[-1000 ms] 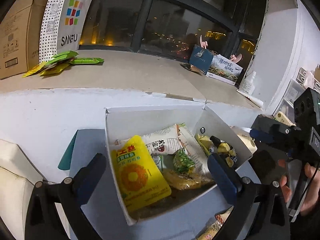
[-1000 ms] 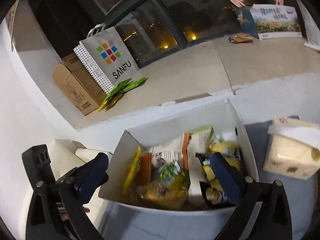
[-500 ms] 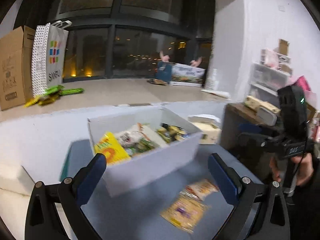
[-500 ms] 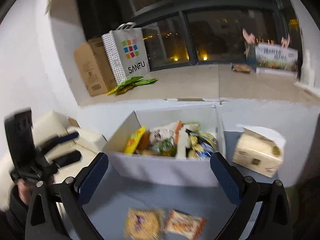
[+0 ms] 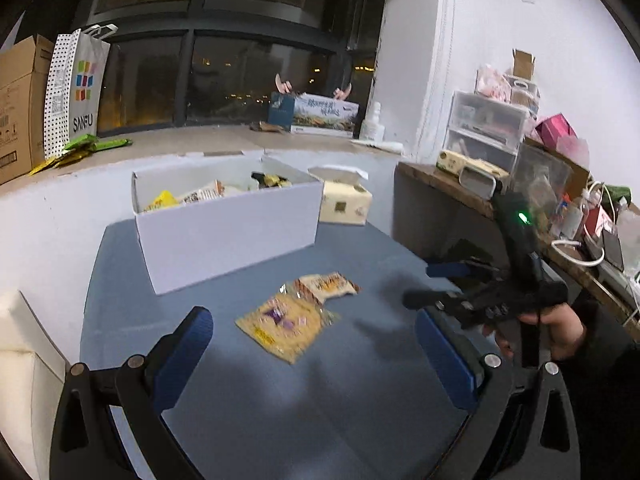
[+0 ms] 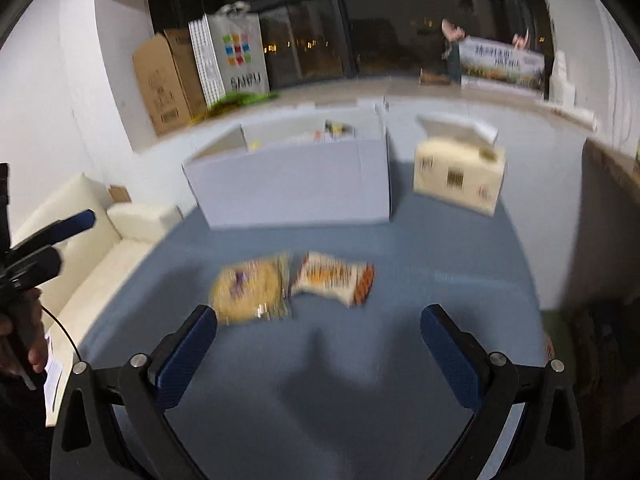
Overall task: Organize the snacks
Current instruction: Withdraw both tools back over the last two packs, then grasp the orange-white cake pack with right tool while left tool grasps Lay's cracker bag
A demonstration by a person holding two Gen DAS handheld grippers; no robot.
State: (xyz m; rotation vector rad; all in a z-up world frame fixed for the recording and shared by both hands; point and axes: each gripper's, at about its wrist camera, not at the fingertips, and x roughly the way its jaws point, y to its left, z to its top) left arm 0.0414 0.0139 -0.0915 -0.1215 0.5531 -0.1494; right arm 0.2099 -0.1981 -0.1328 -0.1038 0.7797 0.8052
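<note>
The white box (image 5: 224, 224) holds mixed snack packets, two snack packets (image 5: 296, 312) lie in front of it on the surface (image 5: 360, 380), and both grippers' jaws gape empty.

Dark night windows with black frames (image 5: 224, 76) above a long beige stone sill (image 5: 208, 140). White plaster walls (image 5: 492, 20). Cream cushioned sofa (image 6: 100, 248) left of blue-grey worktop (image 5: 280, 400); cluttered wooden side shelf (image 5: 448, 184) right.

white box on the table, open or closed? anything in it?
Open, and filled. The white box has no lid over its top, and snack packets show above its rim. How deep they go: cannot tell.
</note>
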